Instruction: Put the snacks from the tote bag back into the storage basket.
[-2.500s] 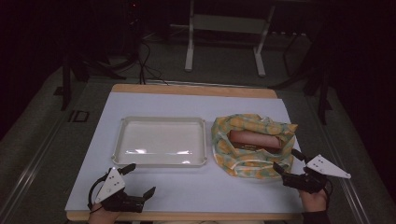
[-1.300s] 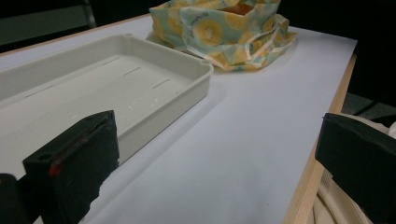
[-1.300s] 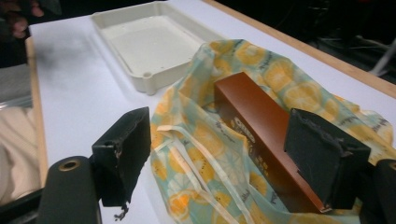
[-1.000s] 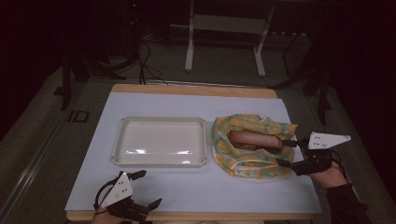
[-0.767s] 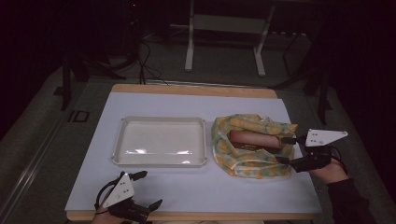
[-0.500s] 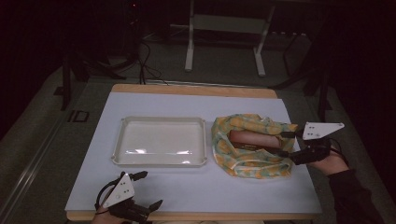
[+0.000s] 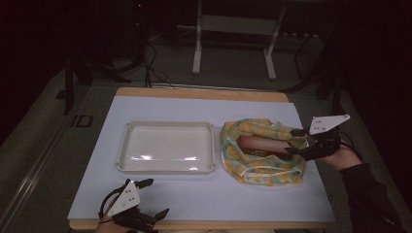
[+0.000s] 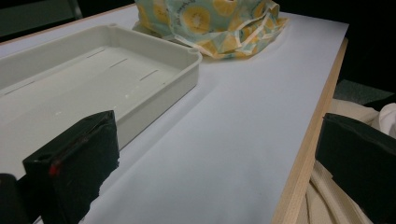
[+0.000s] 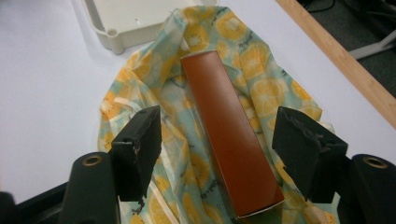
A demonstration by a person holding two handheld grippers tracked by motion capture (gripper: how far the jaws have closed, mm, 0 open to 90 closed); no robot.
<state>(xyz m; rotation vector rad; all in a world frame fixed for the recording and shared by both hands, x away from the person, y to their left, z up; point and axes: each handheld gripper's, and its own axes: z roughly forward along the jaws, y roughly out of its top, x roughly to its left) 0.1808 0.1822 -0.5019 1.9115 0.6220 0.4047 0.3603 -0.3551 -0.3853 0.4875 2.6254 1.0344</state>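
Note:
A long brown box (image 7: 262, 145) (image 9: 228, 135) lies inside a cloth bag (image 7: 257, 170) (image 9: 196, 177) printed with orange slices, at the right of the table. My right gripper (image 7: 295, 141) (image 9: 229, 142) hovers open over the box's right end, one jaw on each side, touching nothing. An empty white tray (image 7: 166, 145) (image 8: 93, 70) sits mid-table, left of the bag (image 8: 219, 23). My left gripper (image 7: 150, 198) (image 8: 219, 158) is open at the table's front edge, near the tray's front corner, holding nothing.
White paper (image 7: 218, 194) covers the table, which has a wooden rim (image 7: 204, 93) (image 8: 303, 158). A cream cloth (image 8: 336, 196) lies beyond the front edge. Dark floor, cables and a metal stand (image 7: 233, 29) lie behind the table.
My right gripper has moved from the table's front right corner up and left to the bag and now straddles the box's end. My left gripper drew back slightly to the front edge.

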